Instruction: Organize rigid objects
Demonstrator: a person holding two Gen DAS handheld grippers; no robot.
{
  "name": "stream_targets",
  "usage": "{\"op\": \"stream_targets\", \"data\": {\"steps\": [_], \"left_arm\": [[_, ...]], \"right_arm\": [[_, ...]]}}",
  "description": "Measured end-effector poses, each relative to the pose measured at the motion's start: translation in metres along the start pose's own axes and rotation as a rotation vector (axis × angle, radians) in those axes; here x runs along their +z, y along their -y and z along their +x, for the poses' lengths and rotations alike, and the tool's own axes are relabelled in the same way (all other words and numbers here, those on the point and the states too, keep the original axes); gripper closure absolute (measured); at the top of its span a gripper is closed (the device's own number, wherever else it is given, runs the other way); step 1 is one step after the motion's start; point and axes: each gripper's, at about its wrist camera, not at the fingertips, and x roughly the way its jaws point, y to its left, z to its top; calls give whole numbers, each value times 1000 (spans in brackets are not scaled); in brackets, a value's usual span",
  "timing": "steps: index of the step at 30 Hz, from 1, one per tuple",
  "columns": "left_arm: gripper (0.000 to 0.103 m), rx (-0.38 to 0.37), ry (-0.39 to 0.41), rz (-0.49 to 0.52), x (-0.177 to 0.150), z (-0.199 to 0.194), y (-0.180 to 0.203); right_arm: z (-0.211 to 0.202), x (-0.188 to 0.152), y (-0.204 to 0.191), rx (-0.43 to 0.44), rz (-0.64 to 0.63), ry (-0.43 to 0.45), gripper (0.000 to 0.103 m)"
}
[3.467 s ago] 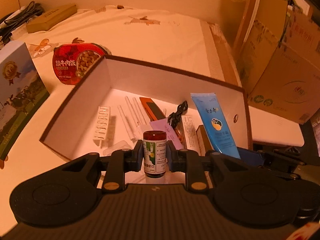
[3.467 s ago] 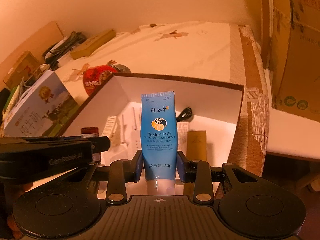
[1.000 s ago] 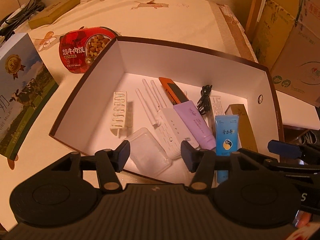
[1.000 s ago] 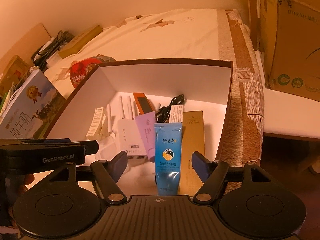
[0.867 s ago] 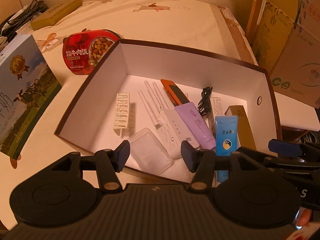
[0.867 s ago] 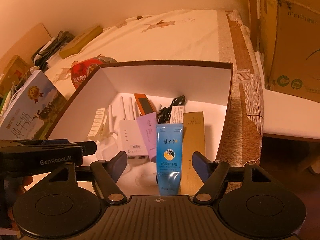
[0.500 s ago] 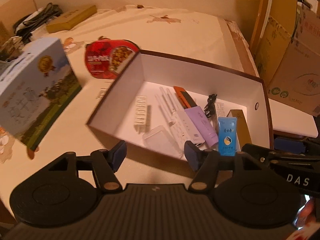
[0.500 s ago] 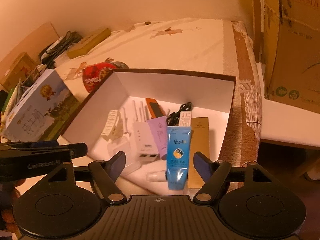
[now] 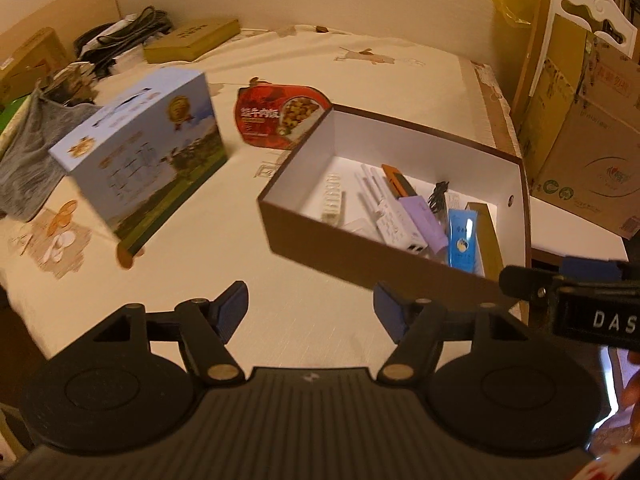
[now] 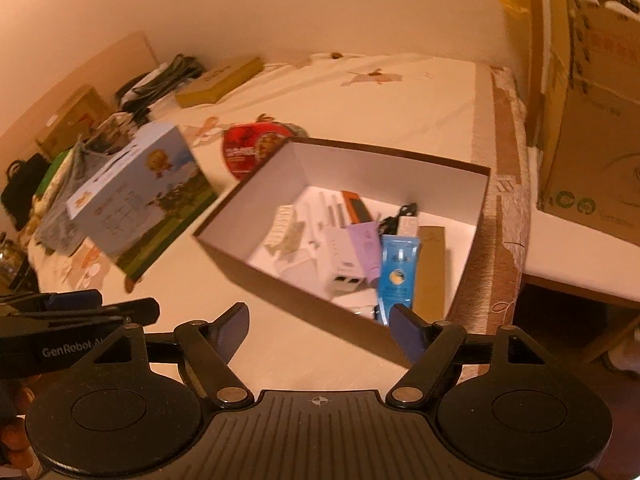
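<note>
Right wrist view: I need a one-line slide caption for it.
Open right claw above the bedspread, facing a brown box holding a blue tube and other small items.

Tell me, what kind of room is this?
Probably a bedroom used for storage: a cream bedsheet with cartoon prints, stacked brown cardboard cartons beside it, and a brown open box of small household things.

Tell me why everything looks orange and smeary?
Warm lamp light tints both views orange; in the right wrist view the milk carton and box smear with motion blur; the left wrist view is sharper, though its fisheye lens bends the box's edges.
</note>
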Motion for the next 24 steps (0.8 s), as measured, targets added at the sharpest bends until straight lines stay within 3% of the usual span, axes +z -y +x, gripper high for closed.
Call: {"op": "stream_targets", "data": {"steps": [7, 24], "left_arm": [[37, 45, 20, -1, -29, -44, -10], [37, 16, 17, -63, -90, -107, -26]], "right_arm": [[-26, -13, -21, 14, -34, -13, 29], [-64, -61, -43, 42, -107, -76, 29]]}}
